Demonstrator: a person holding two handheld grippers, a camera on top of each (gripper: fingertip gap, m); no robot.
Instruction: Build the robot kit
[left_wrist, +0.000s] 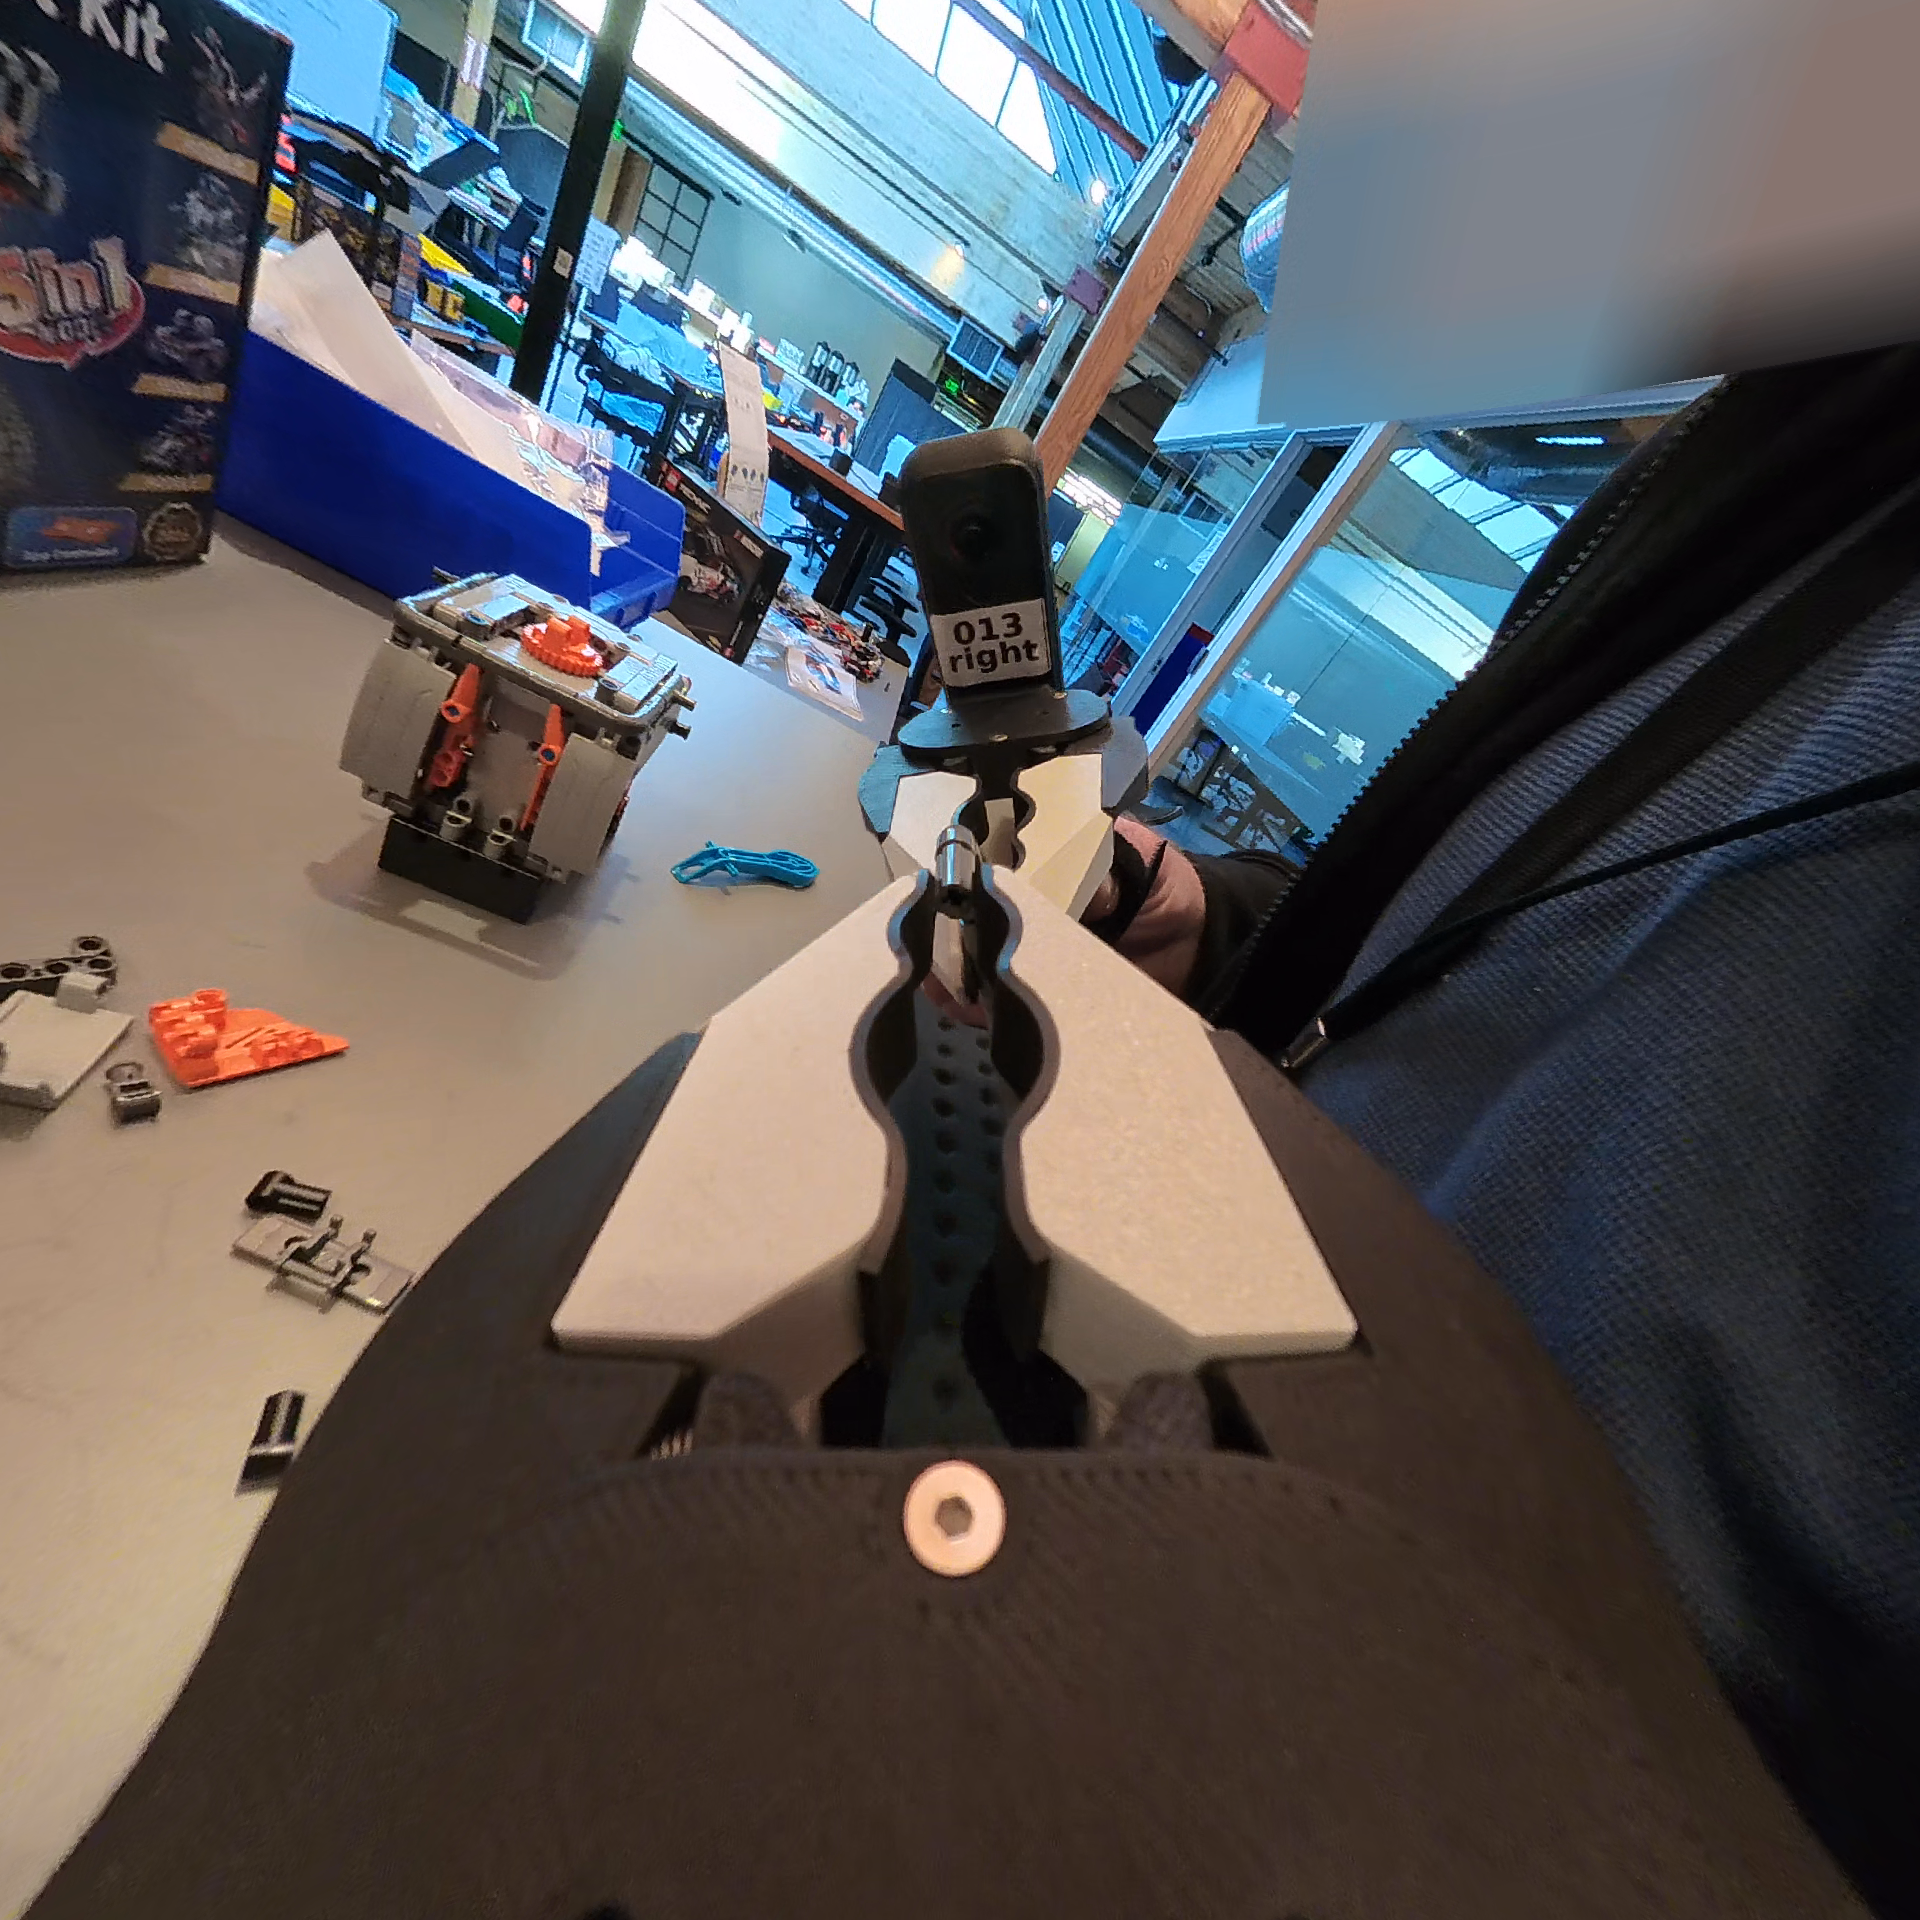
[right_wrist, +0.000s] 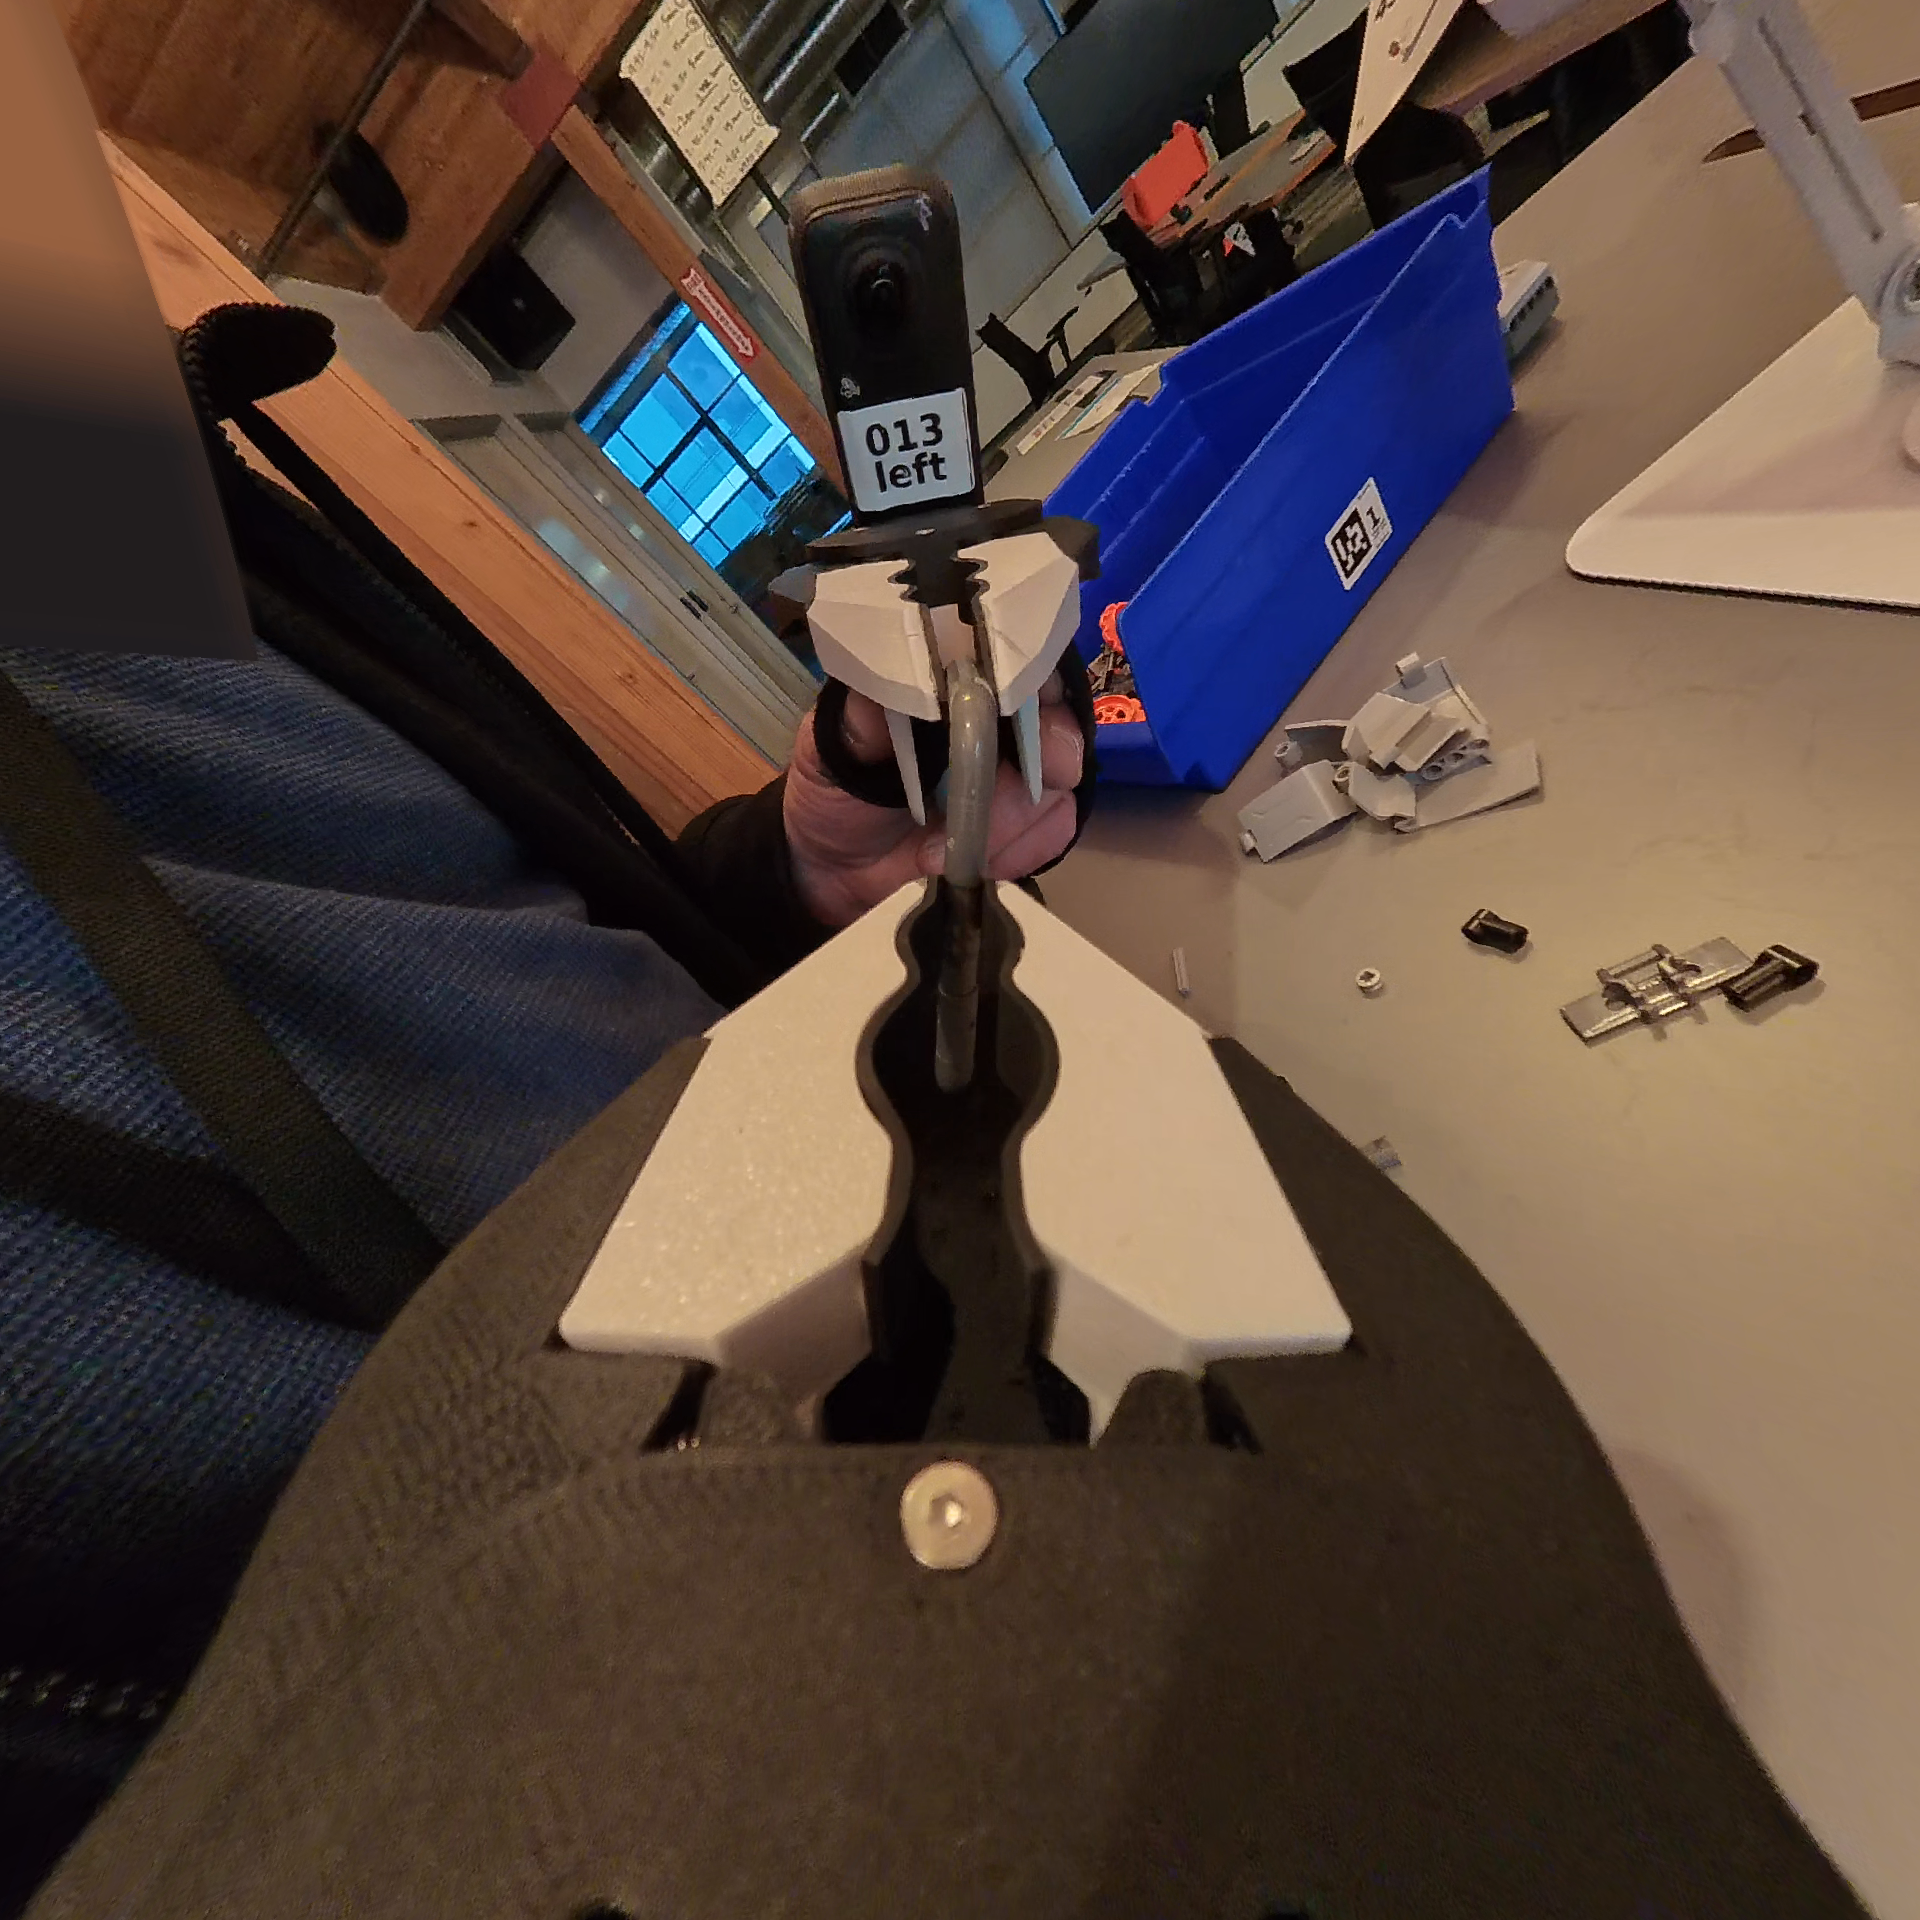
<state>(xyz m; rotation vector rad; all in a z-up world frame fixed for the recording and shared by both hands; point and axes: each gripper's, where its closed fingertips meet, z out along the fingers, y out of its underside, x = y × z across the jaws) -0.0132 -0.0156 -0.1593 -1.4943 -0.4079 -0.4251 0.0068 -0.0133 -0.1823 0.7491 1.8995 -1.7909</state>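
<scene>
Above the near edge of the grey table (left_wrist: 208, 748), close to the person's blue knitted top, the two grippers meet tip to tip. The left gripper (left_wrist: 951, 904) has its white fingers drawn together on a blue perforated strip (left_wrist: 945, 1143) that runs back along the channel between them. At their tips a small shiny metal pin (left_wrist: 951, 847) reaches across into the fingers of the right gripper (left_wrist: 997, 821). In the right wrist view, the right gripper (right_wrist: 961, 904) is likewise closed on a slim grey rod (right_wrist: 956, 997). The rod rises in a curve to the left gripper (right_wrist: 966, 675), below which the holding hand (right_wrist: 935, 831) shows. Whether strip, pin and rod are one joined piece or separate parts cannot be told from either view. Well apart from the grippers, a grey and orange brick-built model (left_wrist: 509, 738) stands upright on the table. A turquoise piece (left_wrist: 743, 864) lies near it, and an orange wedge-shaped piece (left_wrist: 239, 1039) lies among small black and grey parts. A blue bin (right_wrist: 1299, 499) sits farther back (a square printed marker is stuck on its side). Just beside it is a heap of loose grey panels (right_wrist: 1382, 758), and a flat grey part (right_wrist: 1662, 997) lies nearer the table's edge.
</scene>
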